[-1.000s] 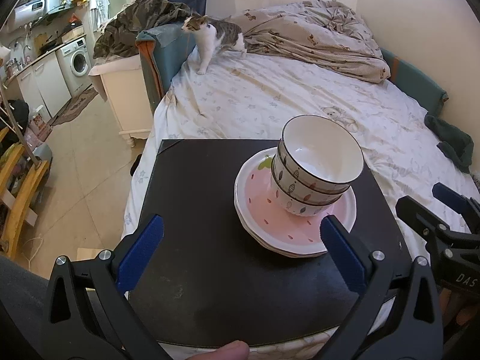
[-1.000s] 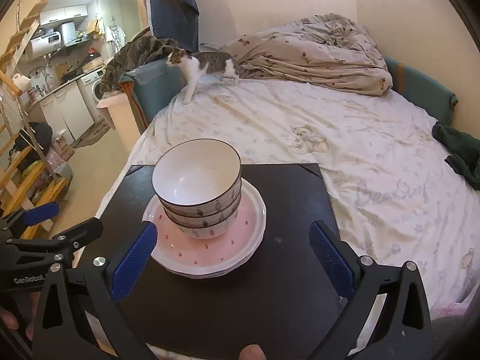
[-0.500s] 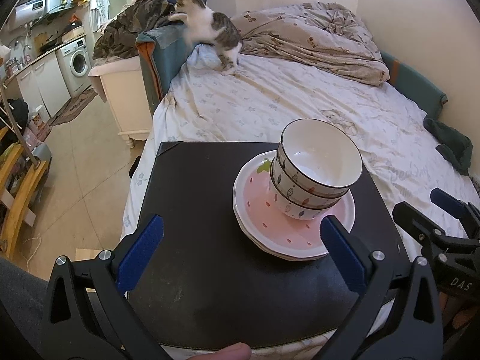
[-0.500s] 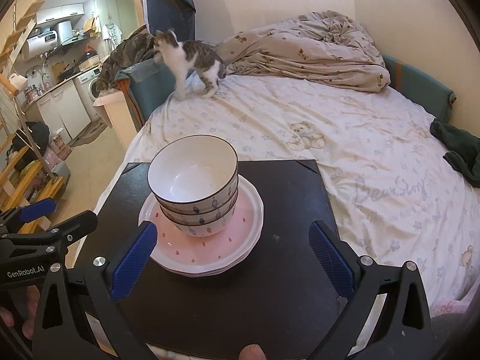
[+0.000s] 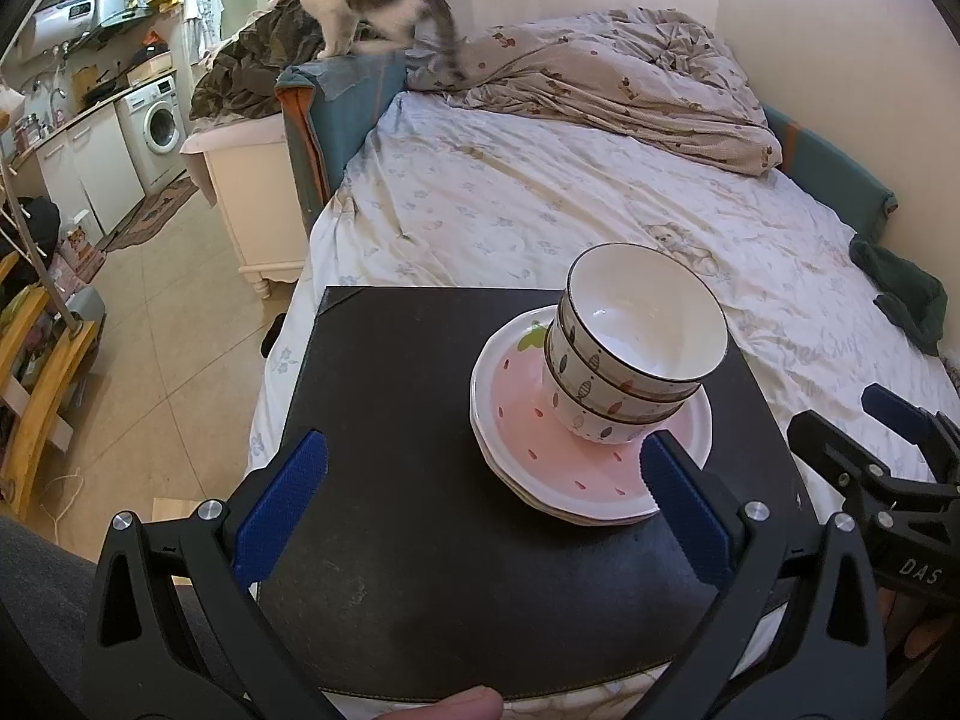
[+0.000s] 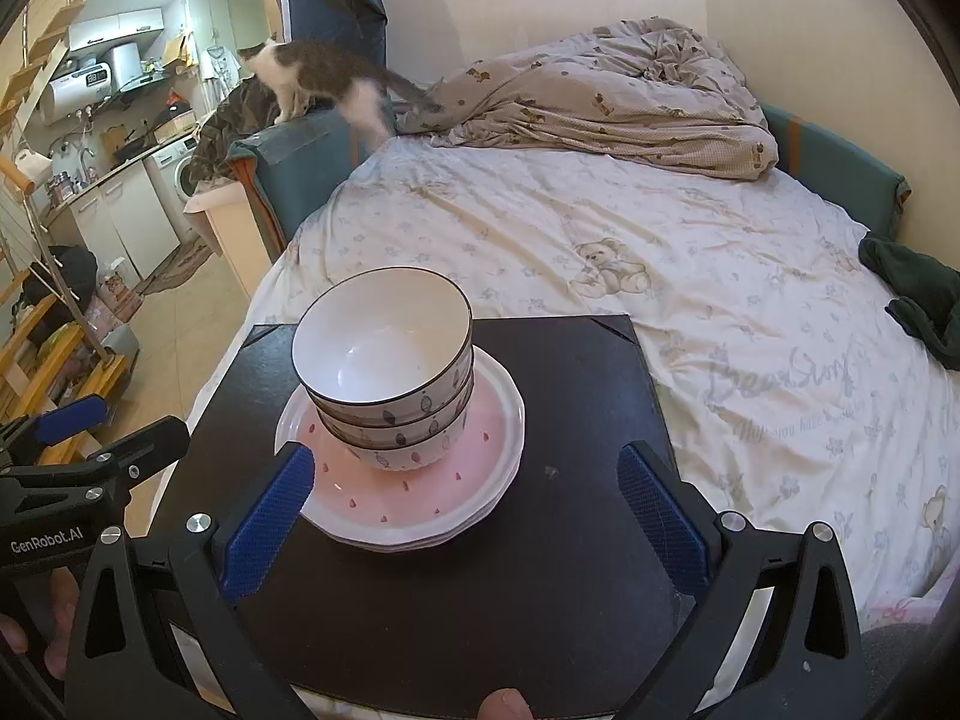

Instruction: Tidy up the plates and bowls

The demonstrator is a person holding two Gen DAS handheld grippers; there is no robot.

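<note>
Three nested white bowls with leaf prints stand on a stack of pink-centred white plates. The stack sits on a black board laid on the bed. My left gripper is open and empty, hovering over the board's near edge, left of the stack. My right gripper is open and empty, just in front of the plates. The right gripper also shows in the left wrist view, and the left gripper in the right wrist view.
A cat stands on the blue headboard at the bed's far corner. A crumpled duvet lies at the far end. A dark green cloth lies at the right. Tiled floor and a kitchen lie to the left.
The cat has climbed from the mattress onto the headboard. Both grippers drifted slightly; the stack sits a little lower in view. Bowls and plates have not moved.
</note>
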